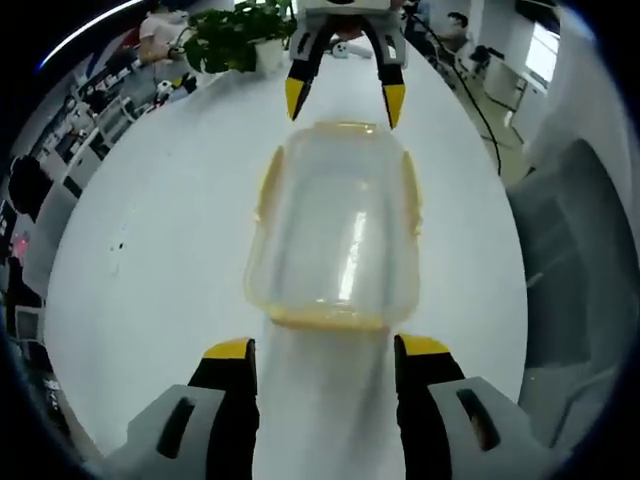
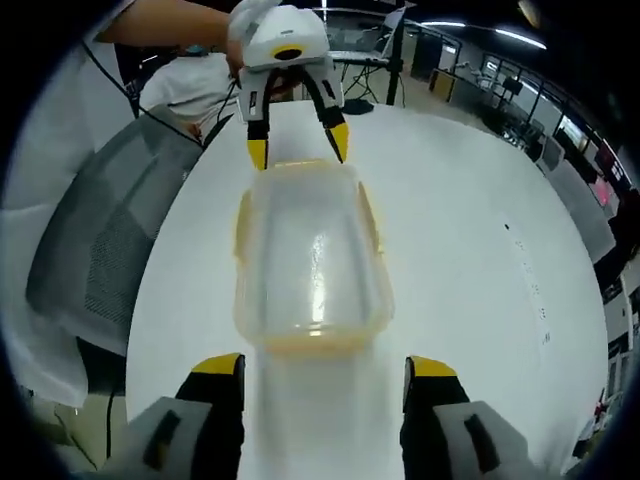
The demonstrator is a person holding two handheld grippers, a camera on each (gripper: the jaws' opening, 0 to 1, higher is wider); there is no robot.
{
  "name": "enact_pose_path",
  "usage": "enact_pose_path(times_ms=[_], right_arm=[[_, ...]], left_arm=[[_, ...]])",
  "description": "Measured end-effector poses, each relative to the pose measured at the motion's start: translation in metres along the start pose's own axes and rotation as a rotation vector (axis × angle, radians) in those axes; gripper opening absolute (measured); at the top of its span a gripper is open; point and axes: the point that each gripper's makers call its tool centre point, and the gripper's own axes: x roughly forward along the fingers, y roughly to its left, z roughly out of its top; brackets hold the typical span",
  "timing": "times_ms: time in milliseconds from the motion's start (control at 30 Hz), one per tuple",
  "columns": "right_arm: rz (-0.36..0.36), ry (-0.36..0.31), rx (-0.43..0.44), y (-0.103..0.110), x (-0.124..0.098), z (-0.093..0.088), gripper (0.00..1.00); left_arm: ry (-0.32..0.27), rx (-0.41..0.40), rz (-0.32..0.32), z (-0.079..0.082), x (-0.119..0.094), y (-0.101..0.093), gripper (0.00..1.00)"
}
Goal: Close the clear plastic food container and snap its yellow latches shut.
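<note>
Clear food container (image 1: 335, 225) with yellow latches (image 1: 412, 190), lid on, centre frame on white desk (image 1: 160, 250), between left claw (image 1: 325, 350) and right claw (image 1: 345, 100), both spread, potted plant (image 1: 235, 35) upper left, right gripper view adds grey chair (image 2: 110, 250) at left.

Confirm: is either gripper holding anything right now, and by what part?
Nothing held. Left gripper and right gripper are both open, one at each end of the container on the table, apart from it.

No text, label, brand, number or sign can be read in either view; the small dark marks on the counter (image 2: 520, 250) are too small to read.
</note>
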Motion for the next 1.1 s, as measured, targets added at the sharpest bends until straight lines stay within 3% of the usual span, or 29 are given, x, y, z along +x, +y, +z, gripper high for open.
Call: enact_pose_path(times_ms=[133, 233, 400, 567, 700, 767, 800, 867, 1000, 1100], right_arm=[[0.003, -0.003, 0.003, 0.004, -0.001, 0.002, 0.6], [0.012, -0.032, 0.078, 0.007, -0.005, 0.01, 0.58], [-0.002, -0.053, 0.149, 0.006, -0.01, 0.017, 0.56], [-0.012, -0.051, 0.191, 0.011, -0.009, 0.018, 0.56], [-0.045, -0.07, 0.273, 0.01, -0.01, 0.021, 0.56], [-0.036, -0.139, 0.353, 0.01, -0.011, 0.032, 0.55], [-0.052, -0.14, 0.396, 0.008, -0.012, 0.031, 0.55], [-0.07, -0.148, 0.41, 0.005, -0.012, 0.032, 0.54], [-0.115, -0.185, 0.504, -0.004, -0.014, 0.036, 0.54], [-0.111, -0.209, 0.568, -0.004, -0.012, 0.038, 0.54]], left_arm=[[-0.015, -0.003, 0.044, 0.002, -0.005, 0.005, 0.51], [-0.03, -0.032, 0.054, 0.007, -0.01, 0.005, 0.5], [-0.041, -0.113, 0.04, 0.009, -0.016, 0.0, 0.41], [-0.048, -0.179, 0.032, 0.01, -0.02, -0.006, 0.43], [-0.077, -0.244, 0.06, 0.015, -0.025, -0.004, 0.43], [-0.098, -0.283, 0.085, 0.017, -0.028, 0.0, 0.42], [-0.103, -0.313, 0.098, 0.018, -0.029, 0.001, 0.41], [-0.124, -0.361, 0.109, 0.022, -0.031, 0.002, 0.42], [-0.136, -0.409, 0.111, 0.025, -0.03, 0.002, 0.42], [-0.136, -0.474, 0.103, 0.028, -0.024, 0.0, 0.44]])
